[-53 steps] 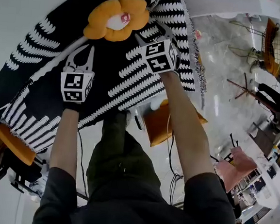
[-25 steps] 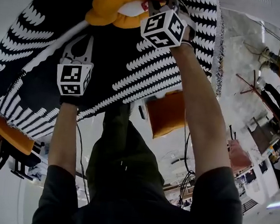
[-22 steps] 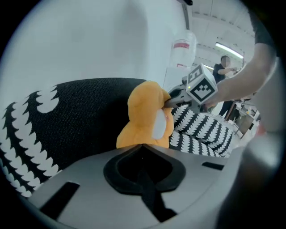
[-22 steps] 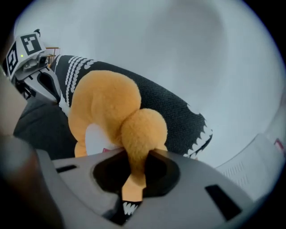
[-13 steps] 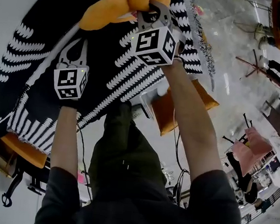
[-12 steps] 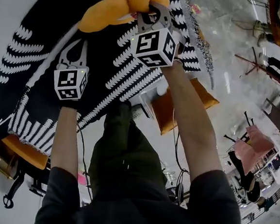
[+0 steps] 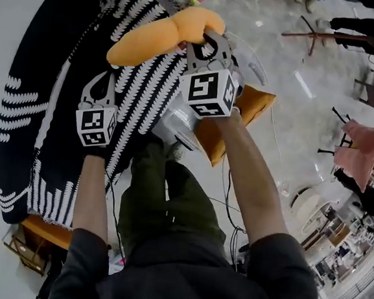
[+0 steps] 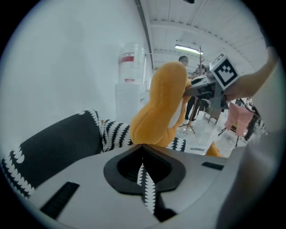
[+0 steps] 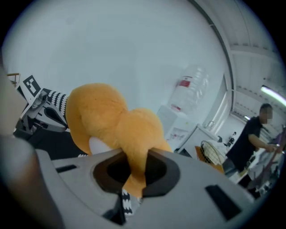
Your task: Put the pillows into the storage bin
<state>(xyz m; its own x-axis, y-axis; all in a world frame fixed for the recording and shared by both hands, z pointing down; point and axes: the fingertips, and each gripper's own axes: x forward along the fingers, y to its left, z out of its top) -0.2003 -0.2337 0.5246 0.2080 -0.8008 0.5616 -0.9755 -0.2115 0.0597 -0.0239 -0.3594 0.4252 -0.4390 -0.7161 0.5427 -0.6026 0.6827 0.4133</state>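
An orange flower-shaped pillow [image 7: 154, 35] hangs in the air above the sofa, and my right gripper [image 7: 204, 41] is shut on one of its lobes. In the right gripper view the orange plush [image 9: 107, 120] fills the space between the jaws of the right gripper [image 9: 136, 156]. My left gripper [image 7: 107, 75] is lower and to the left, over the striped blanket, shut and empty. In the left gripper view the pillow [image 8: 161, 107] hangs just beyond the left gripper [image 8: 143, 146]. A pale container-like thing [image 7: 175, 124] shows under my right gripper, mostly hidden.
A black-and-white blanket [image 7: 54, 101] covers the sofa at the left. An orange cushion [image 7: 252, 106] lies below my right arm. A water dispenser [image 8: 129, 89] stands by the wall. A coat stand [image 7: 327, 34] and a pink cloth [image 7: 363, 141] are at the right; a person [image 9: 254, 129] stands far off.
My right gripper has closed on the pillow, lifted it off the blanket and swung it right. The left gripper has risen and moved right too, still shut.
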